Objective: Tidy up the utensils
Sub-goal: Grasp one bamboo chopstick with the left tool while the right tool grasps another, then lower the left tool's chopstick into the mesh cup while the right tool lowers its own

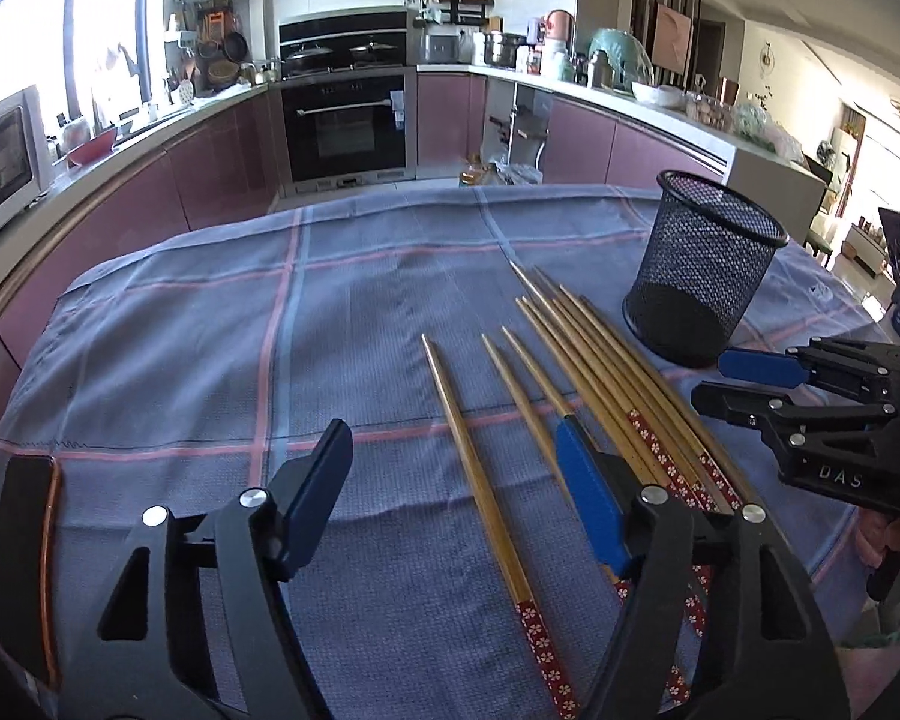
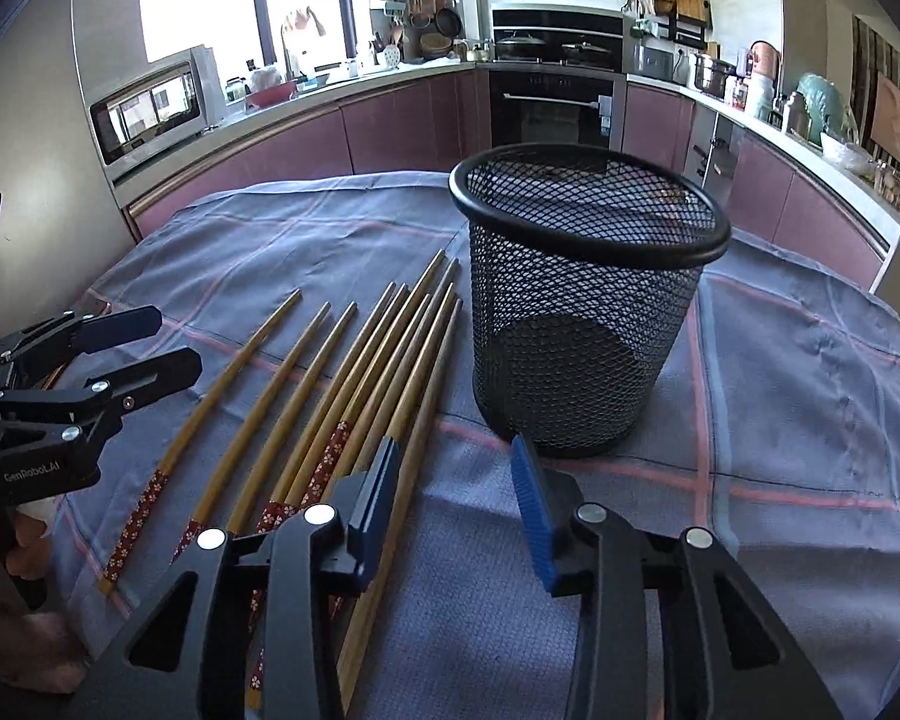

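White letters "DAS" stood on the black body of the right tongs [image 1: 744, 381] in the left wrist view; "GenRoboLAI", possibly "GenRobot.AI", stood on the left tongs [image 2: 150, 342] in the right wrist view

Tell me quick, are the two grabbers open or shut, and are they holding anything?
Left gripper: open, fingers wide apart, holding nothing, above the chopsticks.
Right gripper: open, holding nothing, in front of the mesh cup.
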Available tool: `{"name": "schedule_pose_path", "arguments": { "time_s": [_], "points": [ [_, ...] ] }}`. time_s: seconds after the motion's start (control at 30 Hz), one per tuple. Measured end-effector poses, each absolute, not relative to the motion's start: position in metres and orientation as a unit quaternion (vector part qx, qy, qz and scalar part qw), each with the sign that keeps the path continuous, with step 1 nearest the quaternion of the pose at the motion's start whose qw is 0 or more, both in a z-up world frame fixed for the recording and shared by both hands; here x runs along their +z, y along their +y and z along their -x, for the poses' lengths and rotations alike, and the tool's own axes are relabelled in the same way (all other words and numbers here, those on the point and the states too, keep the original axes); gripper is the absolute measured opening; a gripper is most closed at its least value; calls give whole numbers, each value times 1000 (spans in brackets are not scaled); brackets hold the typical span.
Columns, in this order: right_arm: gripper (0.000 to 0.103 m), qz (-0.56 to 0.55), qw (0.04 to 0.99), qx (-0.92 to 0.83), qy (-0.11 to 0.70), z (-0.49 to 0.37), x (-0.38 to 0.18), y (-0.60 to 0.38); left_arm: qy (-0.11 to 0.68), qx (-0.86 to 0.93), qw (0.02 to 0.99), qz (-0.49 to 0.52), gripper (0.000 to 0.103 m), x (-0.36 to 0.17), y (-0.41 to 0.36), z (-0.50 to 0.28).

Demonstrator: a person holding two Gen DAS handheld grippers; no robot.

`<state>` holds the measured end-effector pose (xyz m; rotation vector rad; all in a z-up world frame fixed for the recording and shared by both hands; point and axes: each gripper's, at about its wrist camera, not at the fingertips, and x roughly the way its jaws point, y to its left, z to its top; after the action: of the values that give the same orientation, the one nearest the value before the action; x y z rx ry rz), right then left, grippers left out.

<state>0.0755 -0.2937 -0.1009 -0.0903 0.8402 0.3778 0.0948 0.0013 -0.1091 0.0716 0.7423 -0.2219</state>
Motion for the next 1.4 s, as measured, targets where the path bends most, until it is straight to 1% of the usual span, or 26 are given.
{"name": "schedule_pose_path", "arguments": {
  "time_s": [0.03, 0.17, 0.2, 0.23, 0.27, 0.3, 0.37, 0.43, 0.5, 0.53, 0.6, 0.7, 0.93, 1.13, 1.4],
  "points": [
    [31, 45, 892, 185, 410, -78, -103, -292, 367, -111, 923, -36, 66, -114, 1, -99],
    [28, 50, 883, 191, 425, -84, -105, -286, 394, -123, 910, -41, 61, -124, -4, -110],
    [27, 52, 881, 192, 429, -87, -106, -284, 403, -127, 906, -41, 55, -126, -6, -112],
    [25, 55, 880, 192, 430, -89, -106, -284, 412, -131, 901, -39, 51, -128, -7, -115],
    [25, 61, 880, 192, 431, -89, -106, -282, 421, -136, 896, -36, 46, -131, -7, -118],
    [24, 66, 879, 192, 432, -91, -106, -281, 429, -140, 892, -35, 43, -134, -8, -122],
    [21, 66, 877, 195, 434, -97, -106, -281, 428, -139, 892, -39, 41, -137, -10, -125],
    [15, 56, 875, 199, 438, -102, -106, -282, 431, -143, 890, -38, 38, -137, -12, -127],
    [8, 38, 872, 205, 443, -107, -106, -283, 434, -143, 889, -35, 28, -137, -14, -130],
    [7, 32, 871, 207, 444, -109, -106, -284, 435, -144, 888, -33, 25, -136, -14, -130],
    [6, 24, 872, 208, 443, -109, -107, -286, 438, -145, 887, -22, 11, -136, -13, -133],
    [6, 5, 872, 216, 440, -106, -105, -292, 437, -144, 888, -6, 8, -134, -11, -131],
    [6, -17, 885, 247, 394, -87, -76, -303, 418, -162, 894, 15, 8, -116, -3, -121],
    [6, -42, 902, 264, 338, -70, -40, -321, 379, -210, 900, 35, 8, -74, 4, -105],
    [5, -65, 920, 266, 282, -57, -8, -344, 322, -269, 905, 61, 8, -15, 9, -82]
  ]
}}
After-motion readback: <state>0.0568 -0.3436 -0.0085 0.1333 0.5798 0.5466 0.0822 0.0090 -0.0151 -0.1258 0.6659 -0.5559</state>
